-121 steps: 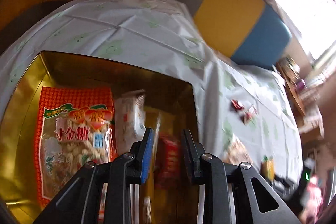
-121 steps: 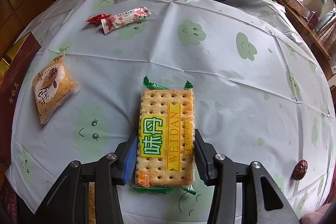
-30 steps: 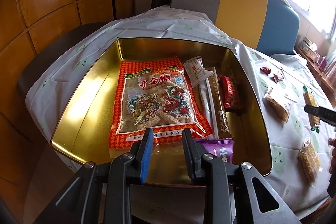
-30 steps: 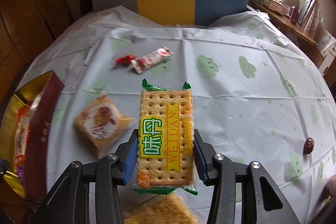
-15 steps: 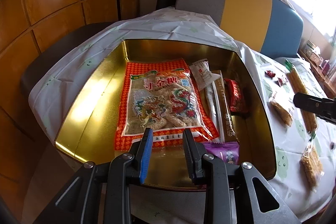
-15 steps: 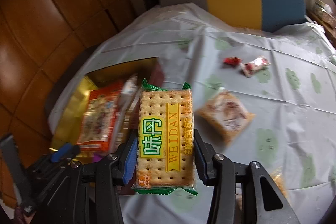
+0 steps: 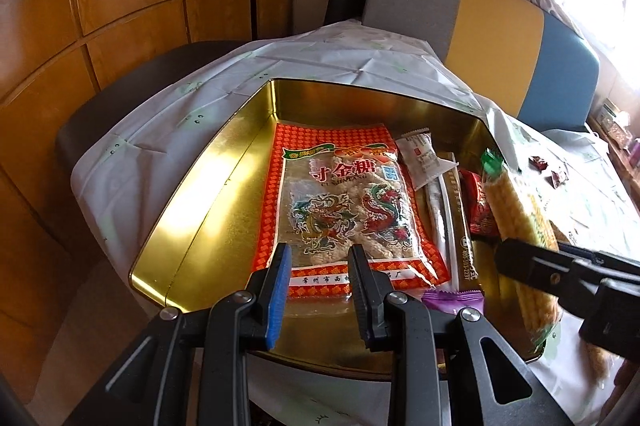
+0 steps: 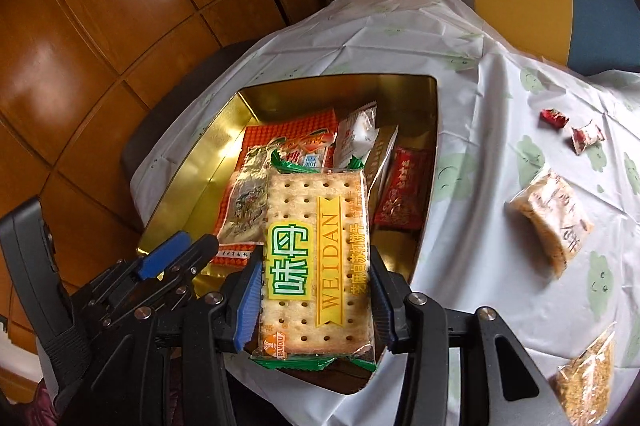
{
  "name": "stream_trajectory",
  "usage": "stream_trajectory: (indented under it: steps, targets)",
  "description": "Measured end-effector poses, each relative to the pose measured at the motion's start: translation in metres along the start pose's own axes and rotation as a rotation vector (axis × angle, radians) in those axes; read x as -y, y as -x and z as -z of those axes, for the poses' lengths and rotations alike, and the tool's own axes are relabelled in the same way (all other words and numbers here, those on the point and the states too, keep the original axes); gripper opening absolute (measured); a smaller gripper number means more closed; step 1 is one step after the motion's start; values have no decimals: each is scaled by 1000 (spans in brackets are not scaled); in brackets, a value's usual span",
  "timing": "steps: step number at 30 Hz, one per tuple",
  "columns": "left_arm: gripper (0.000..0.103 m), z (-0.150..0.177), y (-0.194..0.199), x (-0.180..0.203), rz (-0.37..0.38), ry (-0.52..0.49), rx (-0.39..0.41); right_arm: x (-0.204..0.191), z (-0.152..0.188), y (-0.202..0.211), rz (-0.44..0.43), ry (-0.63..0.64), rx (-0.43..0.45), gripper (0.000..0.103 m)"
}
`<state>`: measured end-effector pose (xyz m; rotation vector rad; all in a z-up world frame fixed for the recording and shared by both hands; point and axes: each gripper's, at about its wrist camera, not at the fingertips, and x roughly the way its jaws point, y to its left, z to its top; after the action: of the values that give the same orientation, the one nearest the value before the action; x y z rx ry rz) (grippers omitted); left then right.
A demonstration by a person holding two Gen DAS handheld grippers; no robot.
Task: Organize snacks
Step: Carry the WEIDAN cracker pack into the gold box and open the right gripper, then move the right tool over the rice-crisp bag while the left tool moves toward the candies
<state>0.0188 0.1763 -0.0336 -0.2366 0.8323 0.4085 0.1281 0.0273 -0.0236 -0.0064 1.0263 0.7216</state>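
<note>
The right tongs (image 8: 316, 300) are clenched on a rectangular soda-cracker packet with a green-edged clear wrapper and a yellow band (image 8: 316, 258), gripped at its long sides near the lower end. The packet hangs above the near right part of a shallow gold-coloured metal tin (image 8: 192, 194), which sits on a counter covered by a white plastic cloth with pale green cloud faces (image 8: 500, 154).

The left tongs (image 7: 320, 290) are released: the pads stand apart with nothing between them, over the tin's near rim. In the right wrist view they show at 8 o'clock of the cracker packet.

Tin contents, in the left wrist view:
- a large orange-bordered bag of puffed sweets with dragon print (image 7: 344, 210), flat at the centre;
- a small white sachet (image 7: 420, 154) at 1 o'clock of the bag;
- a long slim gold stick pack (image 7: 460, 226) along the bag's right edge;
- a red foil packet (image 7: 480, 206) beside the stick pack;
- a purple wrapper (image 7: 452, 300) at the near edge.

On the cloth outside the tin, in the right wrist view: two small red wrapped candies (image 8: 554, 117) at 2 o'clock of the tin, a clear-wrapped pale cake (image 8: 552, 218) at 3 o'clock, and a clear bag of golden crumbly snack (image 8: 588, 378) at 4 o'clock.
</note>
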Motion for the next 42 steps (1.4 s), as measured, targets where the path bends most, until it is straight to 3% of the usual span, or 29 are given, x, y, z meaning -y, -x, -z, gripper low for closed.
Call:
stream_trajectory:
  steps: [22, 33, 42]
  targets:
    - [30, 0, -3, -4, -19, 7, -3, -1, 8, -15, 89, 48, -28, 49]
    - [30, 1, 0, 3, -7, -20, 1, -9, 23, 2, 115, 126, 56, 49]
    - [30, 2, 4, 12, 5, -54, 11, 6, 35, 33, 103, 95, 150, 49]
